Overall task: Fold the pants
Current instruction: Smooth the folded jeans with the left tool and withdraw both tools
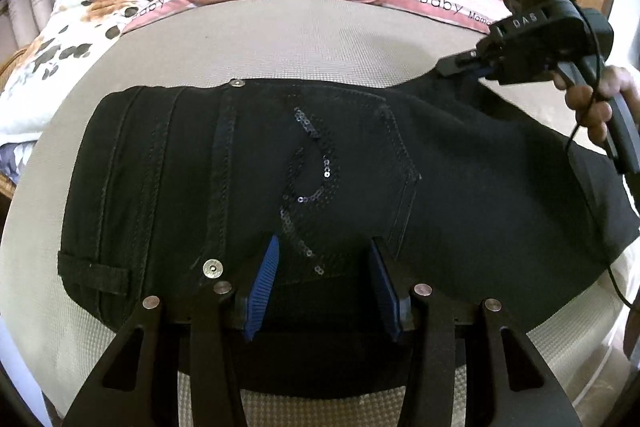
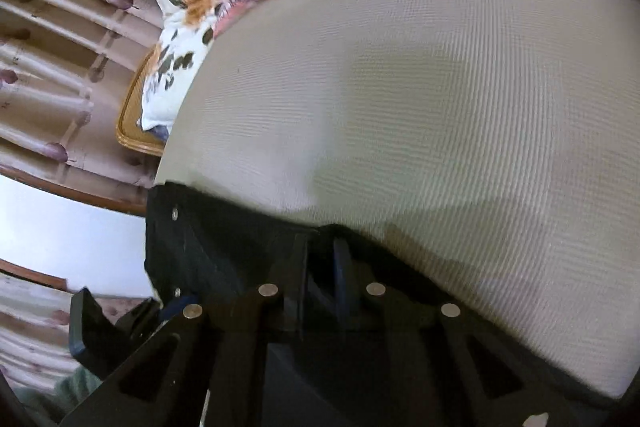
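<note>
Pants (image 1: 320, 167) of black denim lie flat on the beige mattress (image 1: 320, 39), directly in front of the left gripper (image 1: 324, 283). Its blue pads (image 1: 266, 279) stand wide apart above the sequin pocket and hold nothing. Beyond it, to its right, the right gripper (image 1: 460, 65) is closed narrow on the far edge of the cloth, and this edge looks a little raised. In the right wrist view the same fingers (image 2: 320, 263) stand close together with black cloth just under them. I judge the pants are already doubled leg on leg, because only one back pocket shows. The folds across the length are not yet done, so the task is perhaps in its first half.
</note>
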A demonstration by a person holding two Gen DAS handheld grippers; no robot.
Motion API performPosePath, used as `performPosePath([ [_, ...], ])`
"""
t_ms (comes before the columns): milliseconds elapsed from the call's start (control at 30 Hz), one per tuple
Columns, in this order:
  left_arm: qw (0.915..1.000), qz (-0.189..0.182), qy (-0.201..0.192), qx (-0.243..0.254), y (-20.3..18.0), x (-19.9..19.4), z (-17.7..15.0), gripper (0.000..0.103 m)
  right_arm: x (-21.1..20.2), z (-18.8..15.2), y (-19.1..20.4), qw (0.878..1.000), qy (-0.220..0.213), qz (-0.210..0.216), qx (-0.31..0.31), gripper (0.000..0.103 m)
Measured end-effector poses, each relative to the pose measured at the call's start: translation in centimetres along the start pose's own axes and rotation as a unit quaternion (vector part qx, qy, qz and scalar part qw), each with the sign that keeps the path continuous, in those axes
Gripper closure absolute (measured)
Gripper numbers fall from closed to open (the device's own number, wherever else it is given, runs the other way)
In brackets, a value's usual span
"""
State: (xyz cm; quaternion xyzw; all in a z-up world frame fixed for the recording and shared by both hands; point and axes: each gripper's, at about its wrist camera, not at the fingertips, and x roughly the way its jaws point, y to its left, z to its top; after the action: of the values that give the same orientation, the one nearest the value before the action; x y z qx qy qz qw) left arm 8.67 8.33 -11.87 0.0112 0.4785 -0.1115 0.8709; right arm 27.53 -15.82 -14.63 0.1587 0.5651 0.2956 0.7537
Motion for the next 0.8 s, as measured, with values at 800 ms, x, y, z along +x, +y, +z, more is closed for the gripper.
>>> performPosePath([
  [800,0.9984,-0.014,-0.04,0.039,-2.7,-3.1,3.4,0.055,-12.6,-9.0,-2.4,0.98,-0.1,-0.166,0.038,0.063],
])
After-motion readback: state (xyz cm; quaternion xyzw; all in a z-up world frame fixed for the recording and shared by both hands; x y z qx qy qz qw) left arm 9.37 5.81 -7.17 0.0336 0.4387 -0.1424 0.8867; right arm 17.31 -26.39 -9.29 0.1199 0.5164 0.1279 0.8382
